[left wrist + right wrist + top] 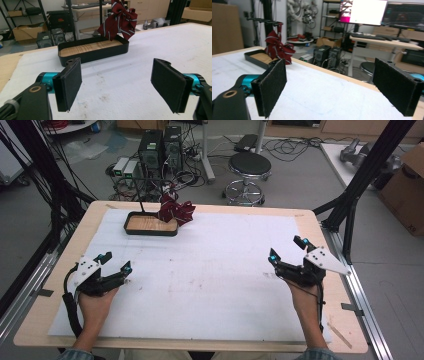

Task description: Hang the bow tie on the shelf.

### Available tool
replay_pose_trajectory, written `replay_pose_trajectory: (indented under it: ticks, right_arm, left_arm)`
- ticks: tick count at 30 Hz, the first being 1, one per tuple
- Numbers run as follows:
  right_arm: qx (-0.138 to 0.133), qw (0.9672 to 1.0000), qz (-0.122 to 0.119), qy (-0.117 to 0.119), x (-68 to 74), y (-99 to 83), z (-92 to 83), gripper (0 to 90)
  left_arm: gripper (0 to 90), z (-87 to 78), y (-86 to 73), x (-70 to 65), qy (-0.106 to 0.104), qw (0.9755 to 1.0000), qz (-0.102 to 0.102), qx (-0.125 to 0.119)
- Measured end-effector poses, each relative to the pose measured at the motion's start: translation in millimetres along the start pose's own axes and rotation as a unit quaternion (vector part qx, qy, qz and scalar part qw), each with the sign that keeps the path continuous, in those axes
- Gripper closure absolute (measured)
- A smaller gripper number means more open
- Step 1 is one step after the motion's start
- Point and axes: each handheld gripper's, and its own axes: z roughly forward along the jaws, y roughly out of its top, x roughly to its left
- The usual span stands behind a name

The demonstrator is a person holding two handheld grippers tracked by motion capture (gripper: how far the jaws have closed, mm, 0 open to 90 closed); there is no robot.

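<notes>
- Your left gripper (116,262) sits at the near left of the desk (310,222) with its jaws spread wide and nothing between them; your right gripper (288,248) at the near right is the same, jaws wide apart and empty.
- The thing to go for is the dark red striped tie (176,210). It hangs bunched from a thin black stand (139,195), with its lower folds draping over the right end of the black tray (150,230) at the far left of the desk.
- Both grippers are well apart from the tie, so the step in hand looks like the reach toward it.
- The left gripper already faces the tray, as the left gripper view shows the tie (120,20) straight ahead above the tray (93,53); it seems the nearer one to lead with.
- Come in level with the hanging folds, not from above, so you don't knock the stand.
- Close on a single thick fold near the bottom; the cloth will likely slip if you pinch a loose edge.
- Keep the right gripper low over the white mat (215,285), ready to steady the tray.
</notes>
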Motion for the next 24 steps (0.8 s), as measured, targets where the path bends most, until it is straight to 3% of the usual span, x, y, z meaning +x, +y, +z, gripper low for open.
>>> replay_pose_trajectory:
  ticks: [3, 12, 18, 21, 24]
  right_arm:
    - [-0.013, 0.9997, -0.004, -0.019, 2.4, -13.3, -12.8, 11.7]
    - [-0.022, 0.9995, 0.008, -0.022, 13.6, -44.1, -33.9, 11.7]
    - [-0.004, 0.9988, 0.038, -0.031, 16.2, -68.9, -42.2, 11.7]
    - [0.017, 0.9975, 0.063, -0.029, 16.3, -80.5, -43.5, 11.7]
    - [0.035, 0.9968, 0.067, -0.025, 15.9, -86.7, -42.2, 11.7]
  left_arm:
    - [24.9, -0.8, -0.2, 0.4, 0.002, 1.0000, 0.000, 0.003]
    - [24.8, -2.9, -0.7, 1.0, 0.007, 1.0000, -0.001, 0.001]
    - [24.8, -3.1, -1.3, 1.5, 0.009, 0.9999, 0.000, 0.005]
    - [24.8, -3.6, -1.1, 0.7, 0.010, 0.9999, 0.000, 0.003]
    - [24.7, -4.1, -1.0, 0.2, 0.008, 1.0000, 0.001, 0.005]
